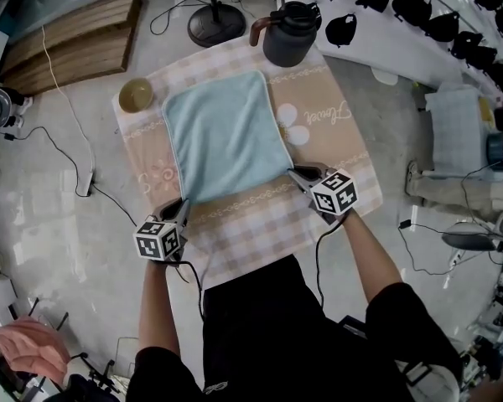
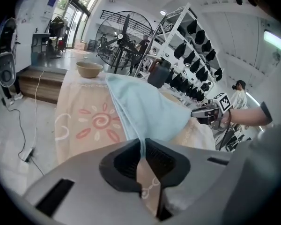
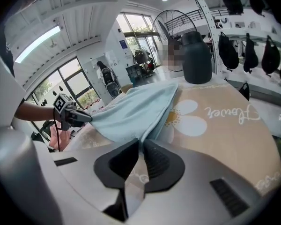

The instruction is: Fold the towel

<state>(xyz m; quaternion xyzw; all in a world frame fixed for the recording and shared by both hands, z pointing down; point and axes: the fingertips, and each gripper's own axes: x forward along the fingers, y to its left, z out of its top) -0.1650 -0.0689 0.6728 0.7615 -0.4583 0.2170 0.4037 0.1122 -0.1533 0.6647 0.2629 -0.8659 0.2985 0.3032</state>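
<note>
The towel (image 1: 226,136) is light blue, roughly square and soft-piled with a stitched hem. It lies spread out ahead of both my grippers, its far half flat and smooth. Its two near corners are drawn up into peaks, one reaching into each pair of jaws, and the near edge runs in a shallow curve from one gripper to the other. The very tips of those corners vanish between the dark ribbed pads, so I cannot see how much cloth is caught. The underside of the raised part is hidden too, and I cannot tell whether the hem shows one layer or two. My left gripper (image 1: 182,208) has its jaws pinched together on the left near corner, with only the thin cloth between the pads. My right gripper (image 1: 292,172) is clamped the same way on the right near corner. Under the towel and under both grippers lies a beige checked mat (image 1: 335,141) with flower prints. Its near edge is cut off by my own body in the head view. Beyond my left gripper, past the towel's far left corner, a small bowl (image 1: 136,95) sits on the mat. Beyond my right gripper, at the mat's far edge, stands a dark jug (image 1: 290,33).
</note>
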